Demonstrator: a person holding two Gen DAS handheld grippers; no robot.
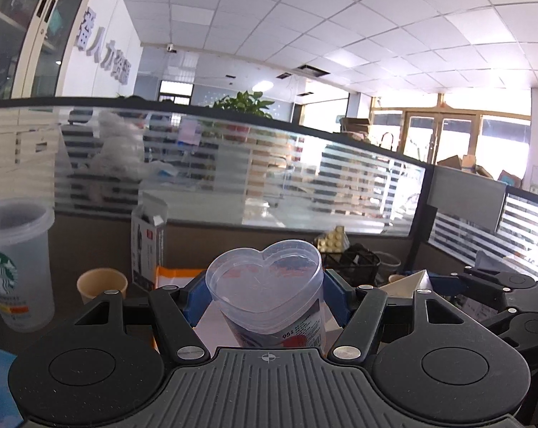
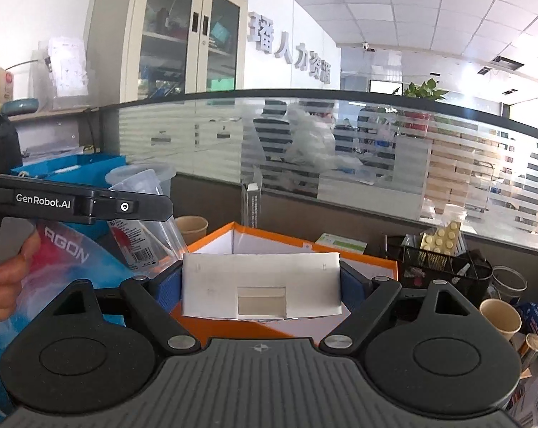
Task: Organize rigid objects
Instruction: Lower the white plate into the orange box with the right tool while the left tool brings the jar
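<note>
Left hand-held gripper [image 1: 267, 294]: we have it clamped on the heart cup [image 1: 265, 285], blue pads pressed on either flank, so the cup rides upright with its mouth open to the camera.
Why this grip: we judge the side squeeze keeps the clear, thin wall from tipping while we carry it toward the box.
Right hand-held gripper [image 2: 261, 285]: we hold the white flap [image 2: 261, 285] of the orange box [image 2: 304, 246] between the pads, the opening at middling width, filled by the flap.
Why this hold: we read it as steadying the box, or keeping it open, so that rigid things can drop in.
Heart cup's place: lifted off the counter, just left of the box; in the right view it leans behind the left tool's arm [image 2: 90, 205].
Other cups: a Starbucks cup [image 1: 17, 267] stands toward the counter's left edge, a paper cup [image 1: 103, 285] between it and the box.
Back edge: a small carton [image 1: 149, 246] stands against the partition; a mesh organiser [image 2: 436, 267] with a yellow brick [image 2: 442, 237] sits toward the right.
Hidden: the box's inside, so we cannot say what it already holds.
Cut off: the cup's base, behind the tool body; the counter top under the box.
Hard to make out: the cup's label print, and the clutter at the right corner beyond a second paper cup [image 2: 501, 315].
</note>
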